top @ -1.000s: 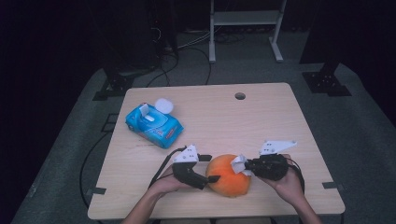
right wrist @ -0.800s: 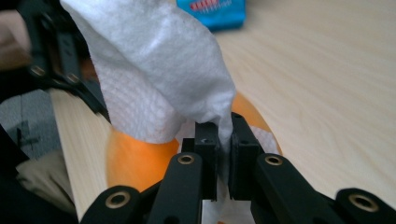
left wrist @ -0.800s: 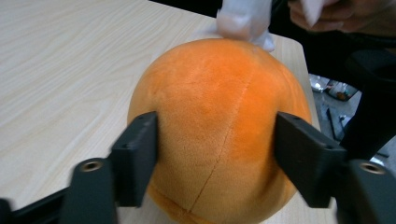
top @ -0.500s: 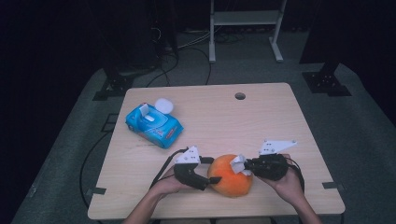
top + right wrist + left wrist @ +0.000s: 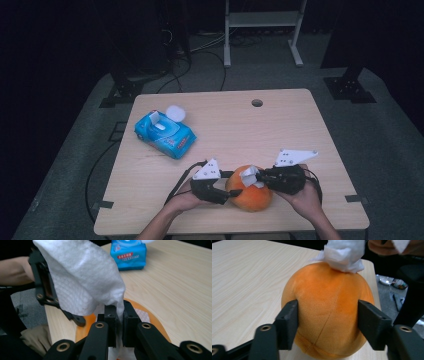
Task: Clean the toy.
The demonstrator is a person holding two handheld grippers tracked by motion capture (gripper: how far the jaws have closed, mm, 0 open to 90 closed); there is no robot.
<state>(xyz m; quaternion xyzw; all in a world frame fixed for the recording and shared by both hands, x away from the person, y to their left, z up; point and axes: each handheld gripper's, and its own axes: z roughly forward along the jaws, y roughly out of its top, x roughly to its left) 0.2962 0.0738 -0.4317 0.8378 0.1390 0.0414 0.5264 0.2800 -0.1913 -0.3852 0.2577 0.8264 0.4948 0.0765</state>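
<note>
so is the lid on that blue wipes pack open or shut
Open. On the blue wipes pack, the round white lid stands flipped up behind its top, clear of the white opening.

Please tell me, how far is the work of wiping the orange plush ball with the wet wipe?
Done: a wet wipe is out of the blue wipe pack, shut in the right gripper. In hand: the wipe rests on top of the orange plush ball, and the left gripper, whose jaws have just been closing, presses both its sides. Left: probably most of the wiping.
</note>
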